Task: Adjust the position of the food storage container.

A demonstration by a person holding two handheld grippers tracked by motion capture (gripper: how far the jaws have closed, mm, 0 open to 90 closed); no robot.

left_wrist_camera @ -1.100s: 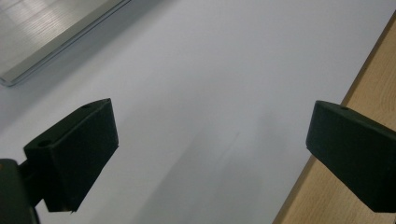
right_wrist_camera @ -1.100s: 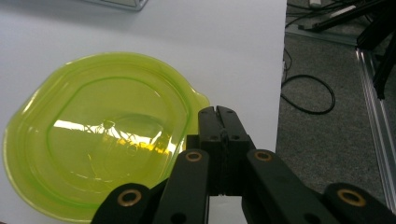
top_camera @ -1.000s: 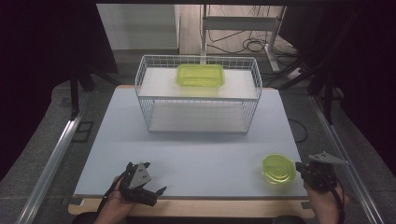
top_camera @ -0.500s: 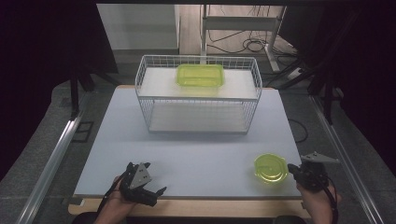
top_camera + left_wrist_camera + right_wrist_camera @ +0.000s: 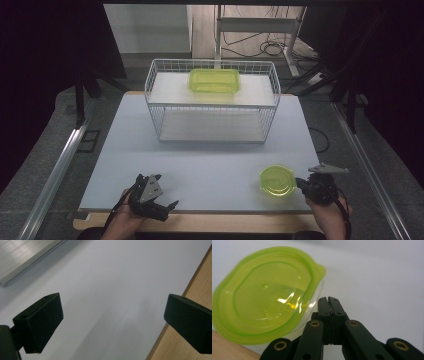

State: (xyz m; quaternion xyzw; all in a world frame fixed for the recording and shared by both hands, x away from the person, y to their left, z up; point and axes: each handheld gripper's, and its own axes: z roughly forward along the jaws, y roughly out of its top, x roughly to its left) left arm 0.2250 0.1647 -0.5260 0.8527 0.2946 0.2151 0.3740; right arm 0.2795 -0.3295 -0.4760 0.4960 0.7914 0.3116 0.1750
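Observation:
A small round container with a lime-green lid (image 5: 277,180) (image 5: 267,295) sits on the white table (image 5: 200,160) near the front right. My right gripper (image 5: 301,183) (image 5: 328,300) is shut, its tips against the container's right side, and I see nothing between the jaws. A hand holds it from the front edge. At the front left, my left gripper (image 5: 152,197) (image 5: 112,315) is held low over the table with its jaws wide open and nothing between them. A second, rectangular green container (image 5: 214,80) rests on the top shelf of the wire rack (image 5: 212,105).
The white wire rack stands at the back middle of the table, its lower shelf bare. A wooden strip (image 5: 200,222) (image 5: 190,340) runs along the table's front edge. Metal rails (image 5: 50,175) flank the table on the floor.
My right gripper has moved left along the front of the table, and the round green-lidded container has moved left with it. The left gripper has stayed put.

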